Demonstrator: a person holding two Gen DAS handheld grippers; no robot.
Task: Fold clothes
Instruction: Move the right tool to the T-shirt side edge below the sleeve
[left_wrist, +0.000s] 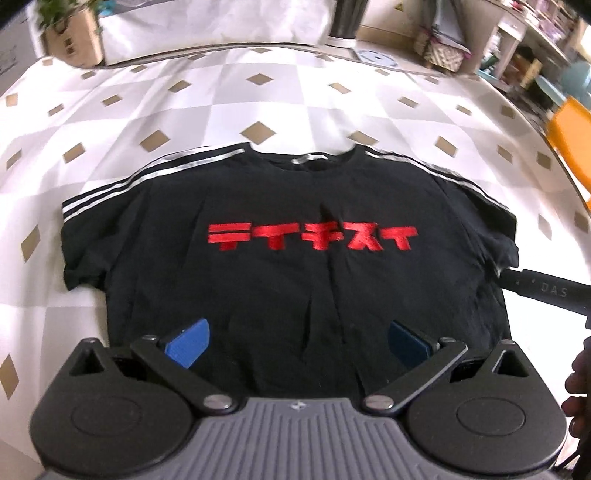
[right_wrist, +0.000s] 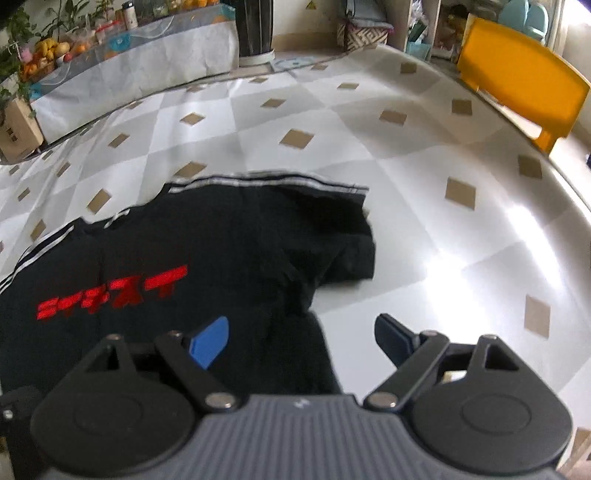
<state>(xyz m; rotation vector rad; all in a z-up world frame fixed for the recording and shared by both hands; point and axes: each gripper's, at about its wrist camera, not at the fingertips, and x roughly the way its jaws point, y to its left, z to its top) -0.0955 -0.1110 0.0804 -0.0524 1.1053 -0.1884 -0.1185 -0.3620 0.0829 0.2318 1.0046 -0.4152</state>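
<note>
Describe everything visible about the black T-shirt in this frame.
The black T-shirt lies front up and mostly flat on the checkered tablecloth, collar at the far side. Red block characters cross the chest, and silver-white stripes run along both shoulders. Soft knit, lightly creased. One sleeve looks bunched. Both open grippers, left and right, hover near its hem.

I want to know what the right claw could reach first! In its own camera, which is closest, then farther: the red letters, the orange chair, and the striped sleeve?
From the right claw, nearest first:
1. Red letters, just ahead to the left, on the shirt's chest.
2. Striped sleeve, farther ahead, at the shirt's top edge.
3. Orange chair, far off at the upper right, past the table edge.
</note>
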